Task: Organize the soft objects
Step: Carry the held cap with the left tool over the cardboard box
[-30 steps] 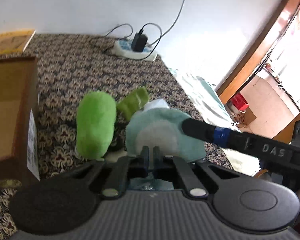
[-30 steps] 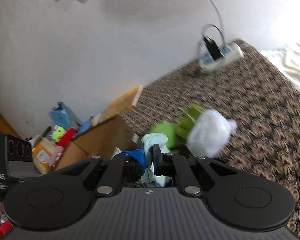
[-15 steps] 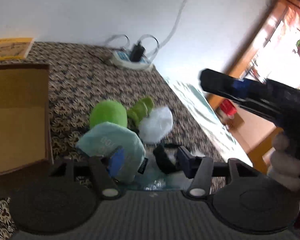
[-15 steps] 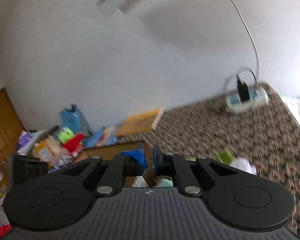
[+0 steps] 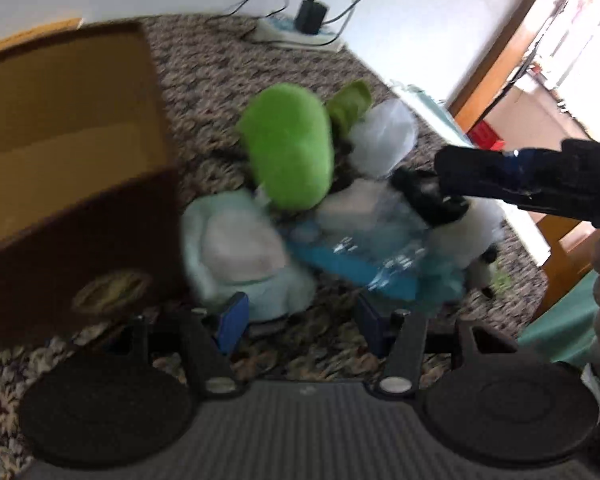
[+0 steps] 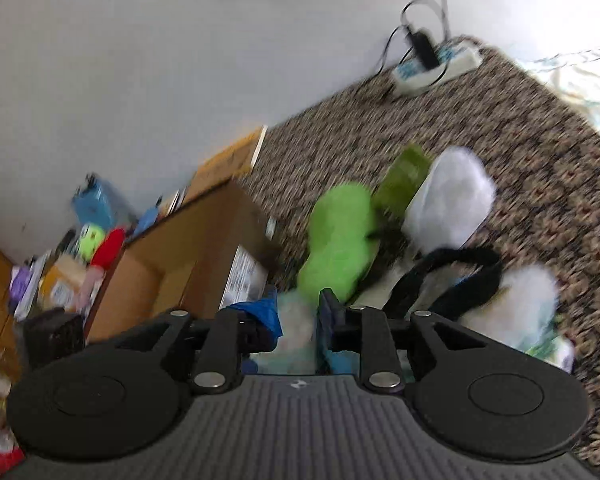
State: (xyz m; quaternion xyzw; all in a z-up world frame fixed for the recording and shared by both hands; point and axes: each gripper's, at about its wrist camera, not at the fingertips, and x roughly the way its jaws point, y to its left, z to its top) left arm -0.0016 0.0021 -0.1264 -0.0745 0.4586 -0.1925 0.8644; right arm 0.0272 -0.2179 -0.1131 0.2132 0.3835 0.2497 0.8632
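Note:
A heap of soft toys lies on the patterned carpet [image 5: 204, 80]: a bright green plush [image 5: 288, 148], a pale mint plush [image 5: 236, 248], a white fluffy toy [image 5: 384, 136] and a clear plastic bag with blue trim [image 5: 364, 248]. My left gripper [image 5: 300, 320] is open just in front of the mint plush, holding nothing. My right gripper [image 6: 300, 316] hovers over the same heap with its jaws slightly apart and the mint plush [image 6: 296, 320] showing between them; it appears from the right in the left wrist view [image 5: 540, 184]. The green plush [image 6: 340, 248] and white toy [image 6: 448, 208] show in the right wrist view.
An open cardboard box [image 5: 68, 132] stands left of the heap, also in the right wrist view [image 6: 172, 256]. A power strip with a charger [image 5: 300, 32] lies by the white wall. Cluttered items [image 6: 80, 240] sit behind the box. A doorway [image 5: 560, 60] is at the right.
My left gripper opened and let go of the mint plush, which now lies on the carpet by the box. My right gripper swung back down over the heap.

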